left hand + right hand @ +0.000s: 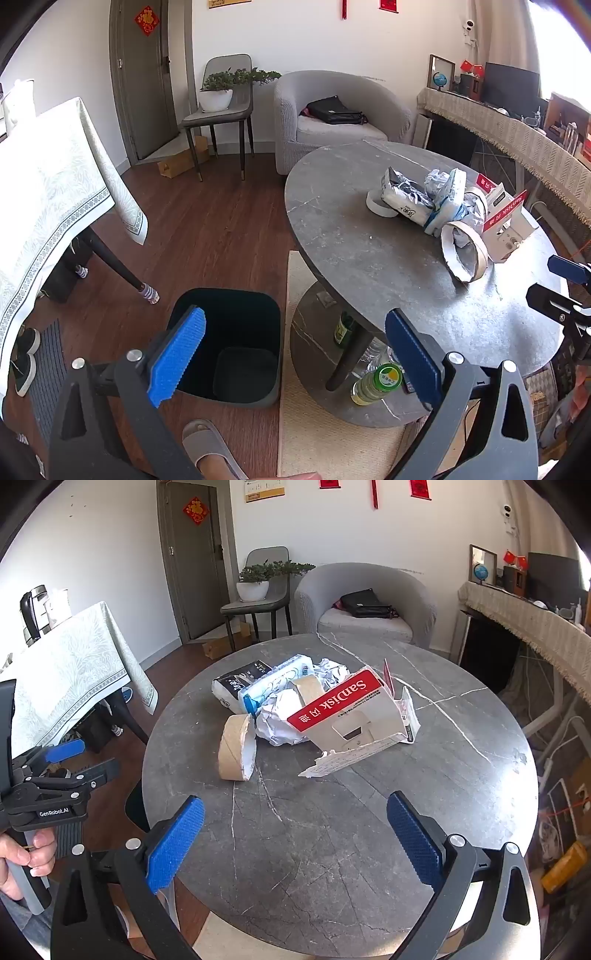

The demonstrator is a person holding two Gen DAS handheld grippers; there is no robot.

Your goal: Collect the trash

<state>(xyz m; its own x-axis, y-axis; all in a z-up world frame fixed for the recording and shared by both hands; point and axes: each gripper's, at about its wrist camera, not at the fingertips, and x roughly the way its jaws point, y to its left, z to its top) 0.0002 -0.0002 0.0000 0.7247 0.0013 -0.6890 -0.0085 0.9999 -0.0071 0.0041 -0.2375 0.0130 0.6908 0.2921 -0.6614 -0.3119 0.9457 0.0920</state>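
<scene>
A heap of trash lies on the round grey marble table [332, 849]: a torn white and red SanDisk box [351, 716], crumpled white paper [280, 720], a brown tape roll core [236, 747], a tissue pack [240, 681] and a blue-capped wrapper [277, 681]. My right gripper [295, 838] hovers open over the table's near side, short of the heap. My left gripper [295, 358] is open above the floor beside the table, over a dark bin [232, 343]. In the left wrist view the heap [443, 210] is far right on the table [351, 240].
A clothed table [55, 192] stands left, a grey armchair [332, 118] with a black bag and a chair with a potted plant behind. Bottles [376, 384] sit on the table's lower shelf. A slippered foot [207, 446] is near the bin. A hand [22, 860] holds the left gripper.
</scene>
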